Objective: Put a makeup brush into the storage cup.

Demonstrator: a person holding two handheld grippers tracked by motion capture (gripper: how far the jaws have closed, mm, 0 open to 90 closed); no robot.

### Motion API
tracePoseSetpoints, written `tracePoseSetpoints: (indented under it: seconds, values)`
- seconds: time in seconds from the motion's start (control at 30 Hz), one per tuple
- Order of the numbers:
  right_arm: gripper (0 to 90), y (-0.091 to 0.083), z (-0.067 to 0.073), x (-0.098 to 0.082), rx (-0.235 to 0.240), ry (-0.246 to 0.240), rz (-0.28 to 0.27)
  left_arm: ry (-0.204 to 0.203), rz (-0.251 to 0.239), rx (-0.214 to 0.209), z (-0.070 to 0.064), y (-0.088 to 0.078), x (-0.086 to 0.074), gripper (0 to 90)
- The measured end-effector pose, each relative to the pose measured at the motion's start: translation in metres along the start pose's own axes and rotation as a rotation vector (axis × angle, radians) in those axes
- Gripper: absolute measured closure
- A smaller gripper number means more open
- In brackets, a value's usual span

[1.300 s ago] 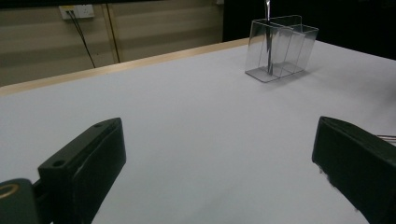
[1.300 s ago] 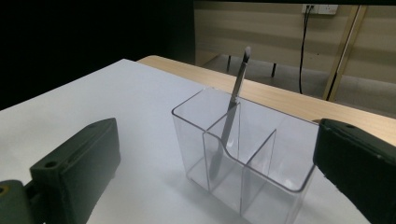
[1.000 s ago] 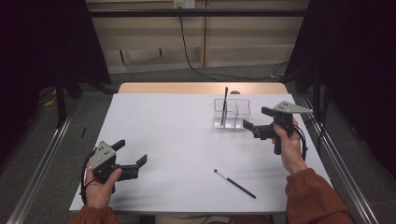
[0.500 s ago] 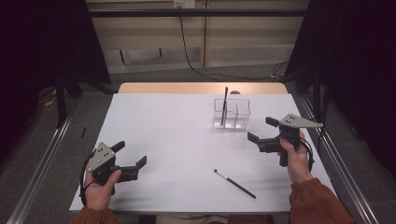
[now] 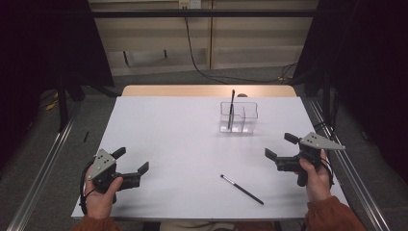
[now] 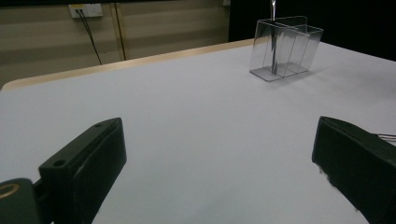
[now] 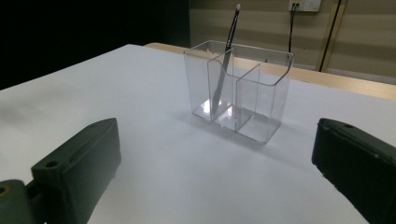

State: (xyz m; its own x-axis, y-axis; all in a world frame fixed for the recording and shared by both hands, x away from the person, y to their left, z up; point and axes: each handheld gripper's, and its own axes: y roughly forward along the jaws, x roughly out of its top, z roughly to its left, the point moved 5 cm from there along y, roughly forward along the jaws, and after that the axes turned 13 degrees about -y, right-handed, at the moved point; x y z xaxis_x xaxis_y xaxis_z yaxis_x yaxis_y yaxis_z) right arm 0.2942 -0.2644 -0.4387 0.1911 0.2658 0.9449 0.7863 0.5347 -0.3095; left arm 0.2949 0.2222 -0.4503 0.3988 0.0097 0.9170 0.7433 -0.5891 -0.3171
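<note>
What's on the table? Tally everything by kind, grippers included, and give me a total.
Brushes: 2, one standing in the clear holder, one lying on the table
Clear divided holders: 1
Hand-held grippers: 2, left gripper and right gripper, both open and empty
Total: 5

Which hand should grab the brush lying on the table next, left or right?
Right, probably. The loose brush lies on the right half of the table, nearer the right gripper, whose jaws are open and empty. The left gripper is open too but farther away, and the clear holder also sits toward the right.
</note>
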Motion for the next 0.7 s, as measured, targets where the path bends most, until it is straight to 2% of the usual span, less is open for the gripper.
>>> tracePoseSetpoints:
  seconds: [0.13, 0.4, 0.7]
  values:
    - [1.0, -0.013, 0.004, -0.010, -0.005, -0.012, 0.008, -0.014, -0.009, -0.002, 0.000, -0.003, 0.000, 2.9]
    - [0.8, -0.034, 0.008, -0.023, -0.018, 0.011, 0.017, -0.014, -0.016, 0.001, -0.001, -0.006, 0.000, 2.9]
    - [0.6, -0.036, 0.009, -0.025, -0.007, 0.011, 0.015, -0.003, -0.013, -0.004, -0.001, -0.005, 0.001, 2.8]
